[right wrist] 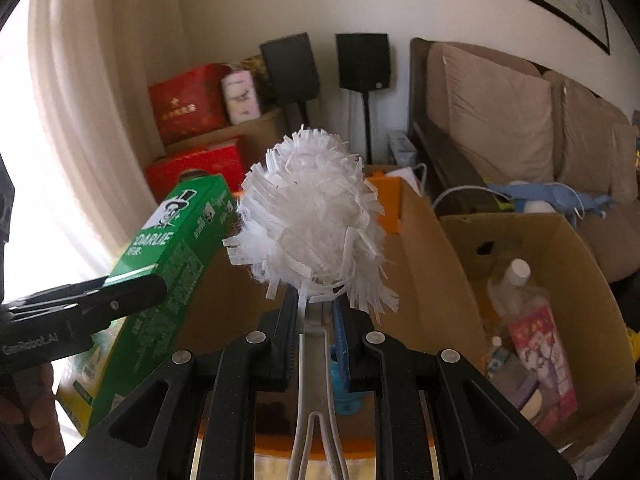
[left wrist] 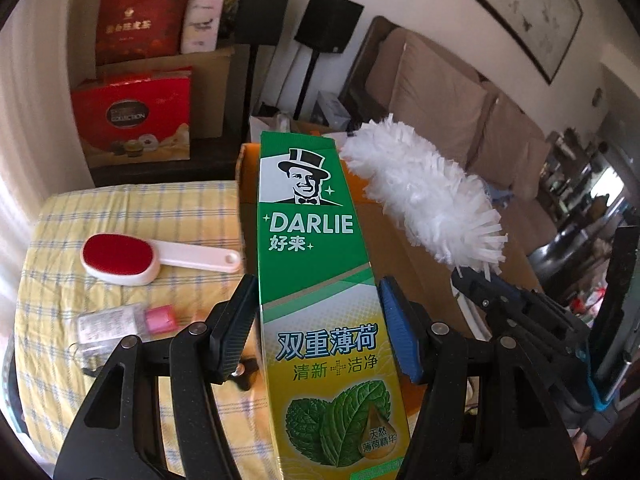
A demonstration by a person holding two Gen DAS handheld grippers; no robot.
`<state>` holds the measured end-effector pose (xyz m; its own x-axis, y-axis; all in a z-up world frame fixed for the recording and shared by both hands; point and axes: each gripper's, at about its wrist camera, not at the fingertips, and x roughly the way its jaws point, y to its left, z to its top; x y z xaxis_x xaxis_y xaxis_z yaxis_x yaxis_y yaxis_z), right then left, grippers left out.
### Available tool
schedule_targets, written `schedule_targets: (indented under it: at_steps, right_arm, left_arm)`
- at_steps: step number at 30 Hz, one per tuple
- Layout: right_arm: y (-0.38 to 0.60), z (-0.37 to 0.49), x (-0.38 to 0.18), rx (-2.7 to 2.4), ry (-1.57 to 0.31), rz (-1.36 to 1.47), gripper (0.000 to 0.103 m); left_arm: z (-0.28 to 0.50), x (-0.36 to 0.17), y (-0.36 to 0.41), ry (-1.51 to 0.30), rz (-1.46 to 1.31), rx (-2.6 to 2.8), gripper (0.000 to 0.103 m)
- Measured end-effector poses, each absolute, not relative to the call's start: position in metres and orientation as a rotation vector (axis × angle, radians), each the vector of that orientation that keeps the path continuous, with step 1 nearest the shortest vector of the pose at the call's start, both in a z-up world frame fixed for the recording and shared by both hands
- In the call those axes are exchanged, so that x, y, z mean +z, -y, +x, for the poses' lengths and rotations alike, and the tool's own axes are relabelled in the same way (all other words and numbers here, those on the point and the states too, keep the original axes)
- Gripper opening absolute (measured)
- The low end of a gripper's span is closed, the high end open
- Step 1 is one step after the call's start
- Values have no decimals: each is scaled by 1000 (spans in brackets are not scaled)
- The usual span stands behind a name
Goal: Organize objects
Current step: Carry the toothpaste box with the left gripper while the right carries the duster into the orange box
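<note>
My left gripper (left wrist: 318, 312) is shut on a green Darlie toothpaste box (left wrist: 316, 264), held up above the table's right side; the box also shows in the right wrist view (right wrist: 168, 256). My right gripper (right wrist: 316, 320) is shut on the grey handle of a white fluffy duster (right wrist: 312, 216), whose head points up over an open cardboard box (right wrist: 424, 248). The duster also shows in the left wrist view (left wrist: 424, 192), right of the toothpaste box. A red lint brush (left wrist: 132, 256) and a clear bottle with a pink cap (left wrist: 120, 324) lie on the yellow checked tablecloth (left wrist: 120, 208).
A second cardboard box (right wrist: 592, 292) at the right holds a bottle (right wrist: 516, 284) and a pink packet (right wrist: 544, 352). Red gift boxes (left wrist: 136, 116), black speakers (left wrist: 328, 20) and a brown sofa (right wrist: 520, 120) stand behind.
</note>
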<state>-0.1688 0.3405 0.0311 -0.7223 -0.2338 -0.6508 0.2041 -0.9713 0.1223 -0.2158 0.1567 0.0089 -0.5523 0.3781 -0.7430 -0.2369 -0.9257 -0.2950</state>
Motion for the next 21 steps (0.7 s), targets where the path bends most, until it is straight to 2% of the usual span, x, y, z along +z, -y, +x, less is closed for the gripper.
schedule_targets:
  at_steps: [8, 21]
  right_arm:
    - [-359, -197, 10, -2704, 55, 1142, 15]
    - [-363, -225, -12, -2669, -64, 1199, 15]
  left_arm:
    - [-239, -11, -184, 205, -1323, 2452, 58]
    - [-258, -36, -199, 152, -1395, 2429, 58]
